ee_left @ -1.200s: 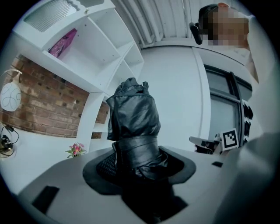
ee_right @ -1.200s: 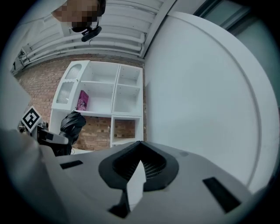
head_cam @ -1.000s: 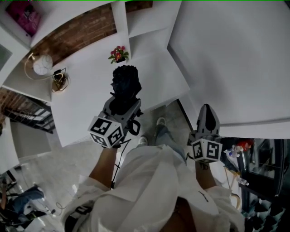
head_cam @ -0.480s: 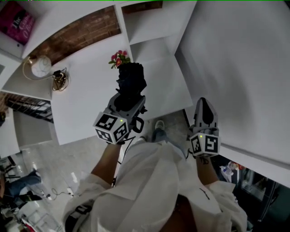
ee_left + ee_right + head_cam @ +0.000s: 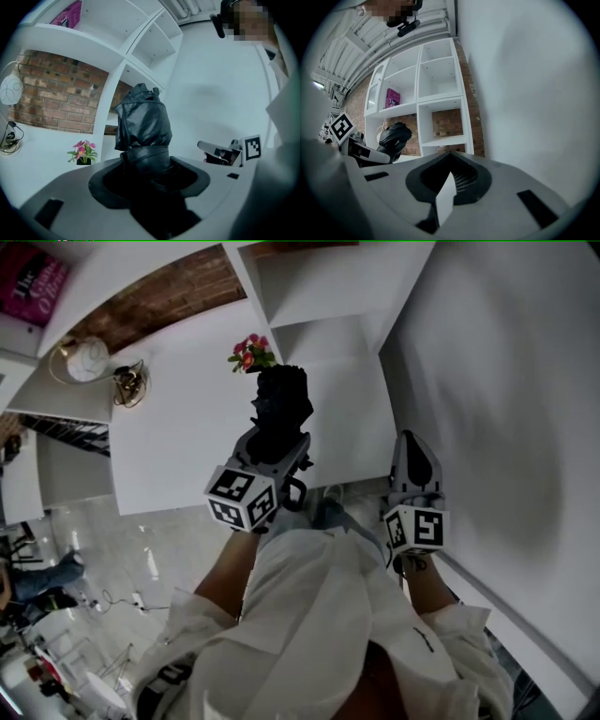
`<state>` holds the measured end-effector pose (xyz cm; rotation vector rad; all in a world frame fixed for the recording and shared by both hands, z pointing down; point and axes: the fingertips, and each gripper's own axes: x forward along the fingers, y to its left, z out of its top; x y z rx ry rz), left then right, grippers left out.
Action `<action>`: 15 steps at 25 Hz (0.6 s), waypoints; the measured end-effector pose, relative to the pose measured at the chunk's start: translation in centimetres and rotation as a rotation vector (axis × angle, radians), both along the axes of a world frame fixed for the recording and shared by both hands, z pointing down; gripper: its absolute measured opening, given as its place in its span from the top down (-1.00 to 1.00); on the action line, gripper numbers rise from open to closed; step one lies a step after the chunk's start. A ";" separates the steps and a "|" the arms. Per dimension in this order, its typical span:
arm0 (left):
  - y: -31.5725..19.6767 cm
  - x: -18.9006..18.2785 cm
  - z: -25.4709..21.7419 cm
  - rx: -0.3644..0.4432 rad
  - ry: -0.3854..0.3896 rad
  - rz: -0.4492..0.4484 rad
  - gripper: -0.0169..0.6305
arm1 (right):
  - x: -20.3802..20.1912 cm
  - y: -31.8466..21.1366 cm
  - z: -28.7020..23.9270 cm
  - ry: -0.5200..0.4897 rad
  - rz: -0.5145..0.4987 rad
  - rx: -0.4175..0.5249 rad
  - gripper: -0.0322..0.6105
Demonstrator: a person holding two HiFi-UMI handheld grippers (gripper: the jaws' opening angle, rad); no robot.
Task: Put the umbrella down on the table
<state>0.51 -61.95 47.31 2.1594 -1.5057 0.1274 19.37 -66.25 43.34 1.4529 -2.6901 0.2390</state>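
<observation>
umbrella [image 5: 143, 122] in my left claw [image 5: 146, 171]: glossy black crinkled cloth. surface [image 5: 178, 427]: smooth matt white. wall [image 5: 51, 98] behind shelves [image 5: 112, 89]: rough red brick.

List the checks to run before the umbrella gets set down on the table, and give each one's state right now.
1. Umbrella gripped by the left gripper fingers: ok.
2. Umbrella over the white table: ok.
3. Flower pot apart from the umbrella: ok.
4. Right gripper empty and away from the umbrella: ok.
5. Gap left between umbrella and tabletop: cannot tell.
</observation>
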 end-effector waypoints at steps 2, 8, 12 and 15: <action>-0.4 0.2 1.1 -0.024 0.005 -0.015 0.11 | -0.4 -0.6 0.7 -0.005 -0.013 -0.018 0.84; -1.7 -0.2 3.3 -0.086 0.028 -0.024 0.11 | -1.9 -1.9 2.6 0.019 -0.022 -0.048 0.84; -2.7 -0.4 5.2 -0.127 0.038 -0.011 0.10 | -2.7 -2.9 4.1 0.047 -0.012 -0.066 0.84; -3.6 -1.0 6.9 -0.149 0.043 -0.009 0.10 | -3.6 -3.7 5.6 0.058 -0.013 -0.084 0.84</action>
